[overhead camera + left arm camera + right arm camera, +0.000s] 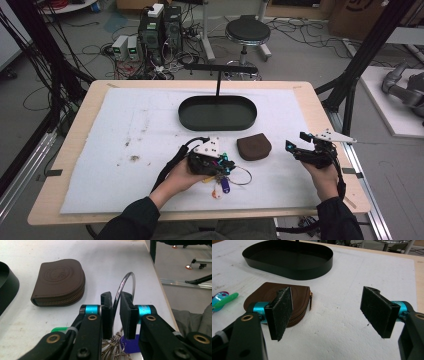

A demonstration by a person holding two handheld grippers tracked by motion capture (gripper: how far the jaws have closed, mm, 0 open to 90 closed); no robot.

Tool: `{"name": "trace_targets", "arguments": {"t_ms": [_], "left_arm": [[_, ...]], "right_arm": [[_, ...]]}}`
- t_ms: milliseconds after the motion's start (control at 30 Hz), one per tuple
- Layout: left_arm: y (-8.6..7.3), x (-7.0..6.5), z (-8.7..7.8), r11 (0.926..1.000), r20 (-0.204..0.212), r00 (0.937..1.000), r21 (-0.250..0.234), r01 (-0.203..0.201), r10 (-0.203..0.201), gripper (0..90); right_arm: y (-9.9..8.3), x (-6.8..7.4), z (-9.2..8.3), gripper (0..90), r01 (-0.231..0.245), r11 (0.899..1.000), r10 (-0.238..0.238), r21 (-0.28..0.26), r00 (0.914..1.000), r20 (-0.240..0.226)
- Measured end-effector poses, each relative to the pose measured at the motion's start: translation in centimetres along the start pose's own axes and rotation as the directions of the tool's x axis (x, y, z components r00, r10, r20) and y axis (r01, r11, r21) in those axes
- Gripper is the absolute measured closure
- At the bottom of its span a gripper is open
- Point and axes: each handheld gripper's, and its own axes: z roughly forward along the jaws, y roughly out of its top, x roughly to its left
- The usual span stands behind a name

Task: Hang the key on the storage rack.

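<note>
A bunch of keys [222, 186] with coloured tags lies on the white mat near the front edge, its wire ring [242, 176] looping out to the right. My left gripper [227, 167] sits right over the bunch. In the left gripper view the wire ring [125, 280] runs up between the jaws of the left gripper [116, 296], which stand a narrow gap apart, wider than the wire. A brown zip pouch [254, 147] lies just beyond, between the two hands. My right gripper [296, 141] hovers to the right of the pouch [300, 297]; the right gripper [327, 291] is wide open with nothing between its jaws.
A black oval tray [218, 125] with an upright T-bar stand [218, 80] sits at the back centre of the mat. A purple tag [130, 345] and a green tag [60, 329] lie under my left gripper. The table's right edge [350, 165] is close to my right hand.
</note>
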Motion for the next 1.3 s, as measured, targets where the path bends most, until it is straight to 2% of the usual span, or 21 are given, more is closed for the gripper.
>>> {"name": "trace_targets", "arguments": {"t_ms": [100,267,400,567,767,800,967,1067,1133,1267,1300], "left_arm": [[-0.1,0.2,-0.1,1.0,0.007,1.0,0.007,0.001,-0.001,85.7],[0.0,0.1,-0.2,1.0,0.013,0.9999,0.007,-0.001,0.001,86.1],[0.2,0.2,-0.7,0.9994,0.005,0.9999,-0.032,0.009,-0.009,86.3],[0.3,0.3,-1.4,0.9984,-0.01,0.9999,-0.056,0.01,-0.011,86.3],[1.0,0.4,-2.7,0.9958,-0.042,0.9991,-0.092,0.003,-0.007,86.3],[1.2,0.5,-2.9,0.9964,-0.047,0.9989,-0.085,-0.002,-0.002,86.3],[1.7,0.8,-4.3,0.9928,-0.087,0.9962,-0.119,-0.013,0.003,86.3],[2.2,1.3,-5.4,0.9897,-0.122,0.9925,-0.142,-0.015,-0.002,86.3],[2.3,1.4,-5.8,0.9888,-0.131,0.9914,-0.149,-0.017,-0.002,86.3],[2.9,2.2,-7.4,0.981,-0.189,0.9817,-0.193,-0.017,-0.02,86.3],[2.9,2.2,-7.4,0.981,-0.189,0.9817,-0.193,-0.017,-0.02,86.3]], "right_arm": [[0.0,0.0,0.0,26.5,0.0,1.0,0.0,0.0,1.0,-0.001],[0.0,0.0,0.0,26.5,0.0,1.0,0.0,0.0,1.0,-0.001],[0.0,0.0,0.0,26.5,-0.002,1.0,0.002,0.002,1.0,-0.001],[0.0,0.0,0.1,26.5,0.0,1.0,0.0,0.004,1.0,-0.002],[0.0,0.0,0.2,26.5,0.0,1.0,0.0,0.006,1.0,0.001],[0.0,0.0,0.2,26.5,0.001,1.0,-0.001,0.006,1.0,0.001],[0.0,0.0,0.3,26.5,-0.002,1.0,0.002,0.009,1.0,0.002],[0.0,0.0,0.4,26.6,0.002,1.0,-0.003,0.012,1.0,0.004],[0.0,0.0,0.4,26.5,0.003,1.0,-0.003,0.012,1.0,0.003],[0.0,0.1,0.5,26.5,0.002,1.0,-0.002,0.015,1.0,0.003],[0.0,0.1,0.5,26.5,0.002,1.0,-0.002,0.015,1.0,0.003]]}}
